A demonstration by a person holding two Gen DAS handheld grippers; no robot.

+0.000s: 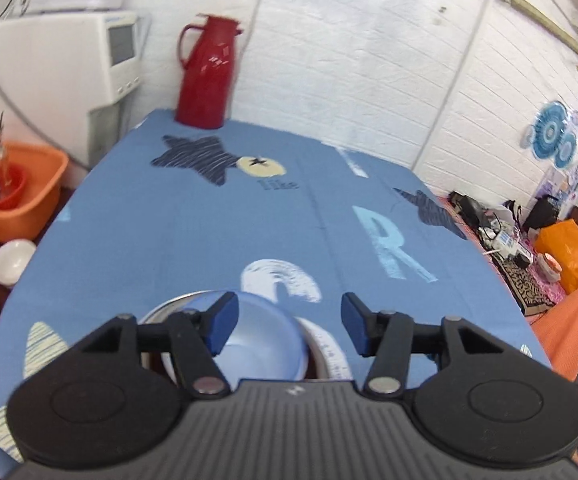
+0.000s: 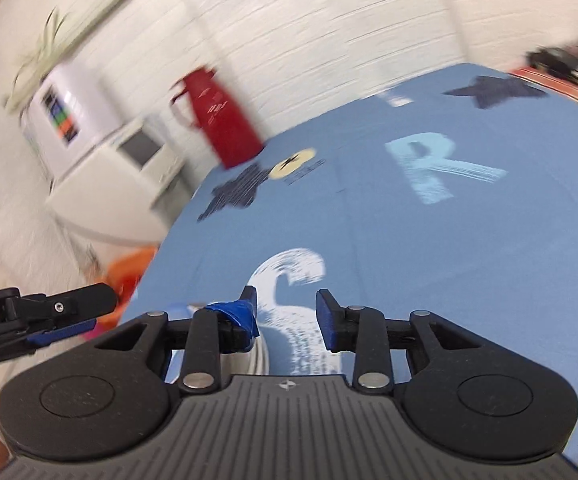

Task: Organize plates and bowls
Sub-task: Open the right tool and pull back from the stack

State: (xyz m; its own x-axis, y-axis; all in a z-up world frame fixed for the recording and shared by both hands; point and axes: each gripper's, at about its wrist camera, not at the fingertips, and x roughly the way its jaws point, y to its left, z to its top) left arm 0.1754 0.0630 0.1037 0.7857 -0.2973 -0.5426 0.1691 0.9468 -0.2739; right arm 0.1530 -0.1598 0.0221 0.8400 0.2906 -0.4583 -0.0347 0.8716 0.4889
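Partly hidden behind the gaping left tool (image 1: pixel 289 322), a bowl (image 1: pixel 265 340); right tool (image 2: pixel 285 316) also apart, low over the surface (image 2: pixel 409 240).

Both wrist cams low, near, probably sharing tablecloth (image 1: pixel 193 236).

1. Bowl (image 1: pixel 265 340): near half hidden behind the left gripper (image 1: pixel 289 322) body.
2. Plate (image 1: pixel 331 354) under it: only a rim sliver shows.
3. Right view: motion-blurred; flask (image 2: pixel 225 120) smeared.
4. Dishes (image 2: pixel 259 356) there: mostly hidden by the right gripper (image 2: pixel 285 318).
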